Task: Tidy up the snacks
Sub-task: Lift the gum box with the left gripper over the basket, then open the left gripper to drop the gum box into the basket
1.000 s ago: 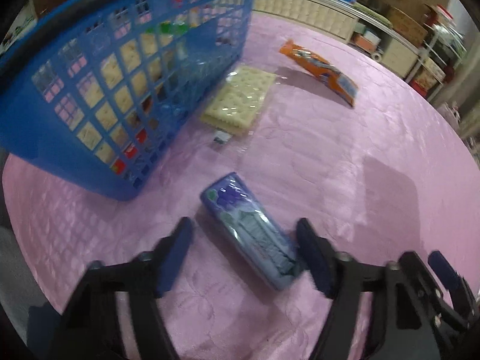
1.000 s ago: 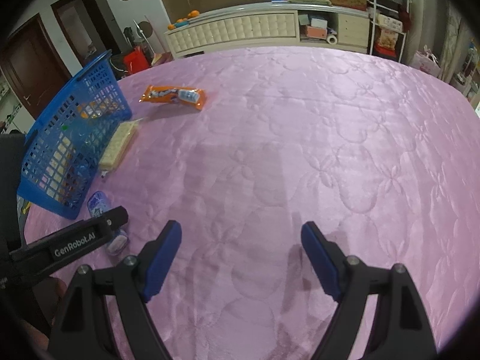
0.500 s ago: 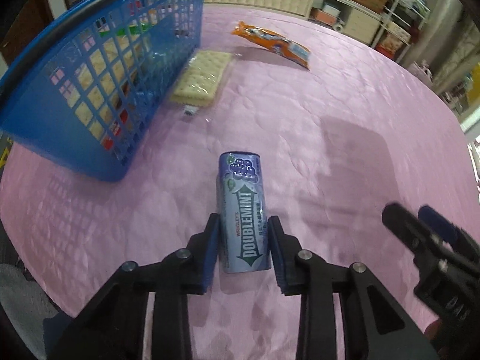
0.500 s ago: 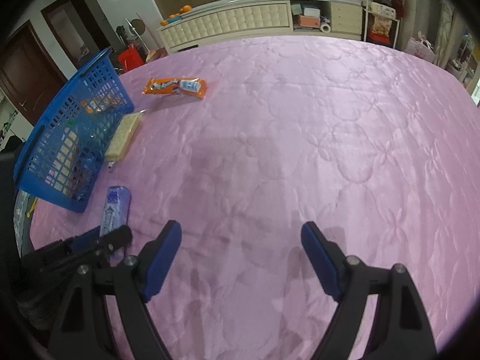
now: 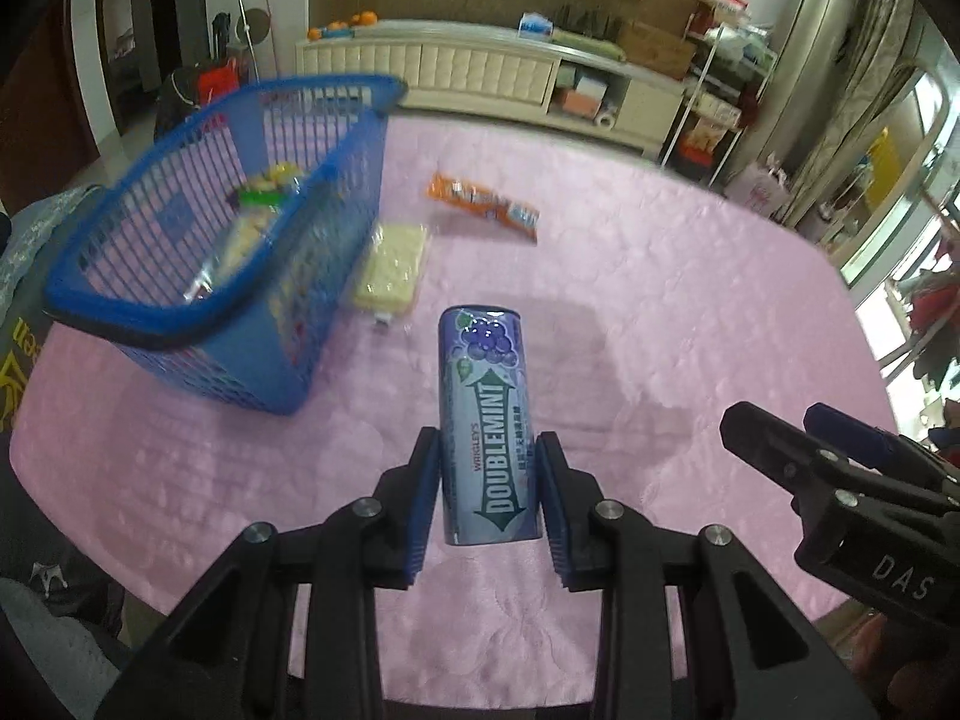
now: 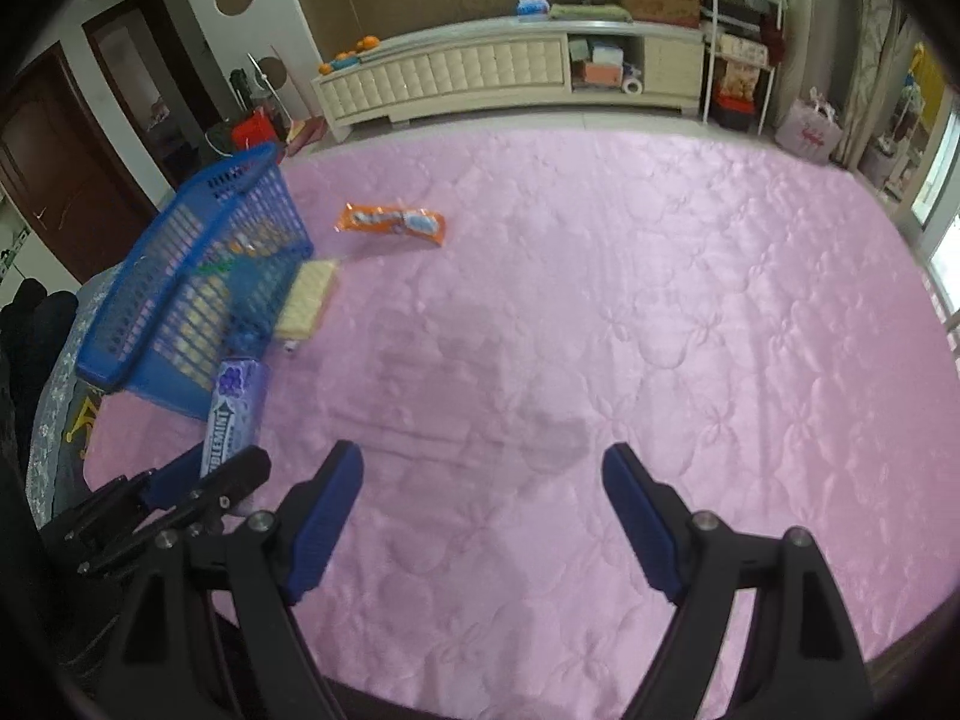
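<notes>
Doublemint gum pack (image 5: pixel 487 429) sits clamped in the left gripper (image 5: pixel 487 501), centre frame. Carry it over the blue basket (image 5: pixel 198 324) rim at upper left before letting go. Right gripper (image 6: pixel 480 516) hangs wide, empty.

Gum pack (image 5: pixel 487 420) in left tool (image 5: pixel 487 498)

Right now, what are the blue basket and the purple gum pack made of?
The blue basket looks like hard moulded plastic: its walls are an even grid of thin bars. The purple gum pack seems to be glossy printed card or foil wrap; it keeps a boxy shape between the left gripper's fingers, but I can't tell which.
</notes>
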Demonstrator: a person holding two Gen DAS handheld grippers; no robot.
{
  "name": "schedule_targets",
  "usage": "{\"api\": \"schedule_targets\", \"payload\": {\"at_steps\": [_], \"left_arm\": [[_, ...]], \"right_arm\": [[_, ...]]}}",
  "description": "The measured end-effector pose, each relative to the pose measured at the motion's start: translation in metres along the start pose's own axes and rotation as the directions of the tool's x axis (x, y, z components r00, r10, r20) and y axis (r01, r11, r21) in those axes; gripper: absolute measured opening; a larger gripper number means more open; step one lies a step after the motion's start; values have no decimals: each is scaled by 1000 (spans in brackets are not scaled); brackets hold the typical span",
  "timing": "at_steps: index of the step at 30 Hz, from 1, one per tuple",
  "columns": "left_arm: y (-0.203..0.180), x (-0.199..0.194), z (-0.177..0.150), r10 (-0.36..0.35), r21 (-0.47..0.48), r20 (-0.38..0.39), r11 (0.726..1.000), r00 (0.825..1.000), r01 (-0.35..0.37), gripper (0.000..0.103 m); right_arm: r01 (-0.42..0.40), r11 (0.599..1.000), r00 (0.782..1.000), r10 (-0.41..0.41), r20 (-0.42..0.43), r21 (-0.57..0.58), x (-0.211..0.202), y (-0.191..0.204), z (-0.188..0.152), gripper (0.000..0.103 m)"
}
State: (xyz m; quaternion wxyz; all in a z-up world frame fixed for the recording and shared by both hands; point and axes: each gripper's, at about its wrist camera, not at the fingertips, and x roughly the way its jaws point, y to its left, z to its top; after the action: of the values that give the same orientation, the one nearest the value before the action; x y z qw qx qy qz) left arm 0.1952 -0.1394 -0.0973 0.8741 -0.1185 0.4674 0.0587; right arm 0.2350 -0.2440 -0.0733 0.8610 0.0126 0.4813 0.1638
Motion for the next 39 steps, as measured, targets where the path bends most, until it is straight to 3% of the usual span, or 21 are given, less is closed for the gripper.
{"api": "schedule_targets", "payload": {"at_steps": [9,14,18,22,27,37,39], "left_arm": [[27,-56,15,-60,26,68,998,996,59,29],[50,-72,31,-107,21,95,994,990,105,29],[65,-81,55,-100,32,127,995,987,97,29],[78,-74,76,-69,54,145,997,987,62,29],[93,-65,93,26,72,182,997,983,-40,29],[121,-18,123,46,60,114,997,992,-53,29],[121,-9,128,44,76,100,996,994,-52,30]], "right_arm": [[-4,999,998,7,69,-42,-34,41,24,85],[-28,999,997,30,70,-41,-32,55,34,85],[-37,997,997,41,58,-74,-22,70,45,85],[-57,995,997,61,38,-80,-4,80,58,85],[-94,993,996,93,-12,-65,31,86,70,85],[-100,985,989,83,-124,-139,122,108,90,85],[-144,981,980,123,-158,-132,141,109,90,85]]}}
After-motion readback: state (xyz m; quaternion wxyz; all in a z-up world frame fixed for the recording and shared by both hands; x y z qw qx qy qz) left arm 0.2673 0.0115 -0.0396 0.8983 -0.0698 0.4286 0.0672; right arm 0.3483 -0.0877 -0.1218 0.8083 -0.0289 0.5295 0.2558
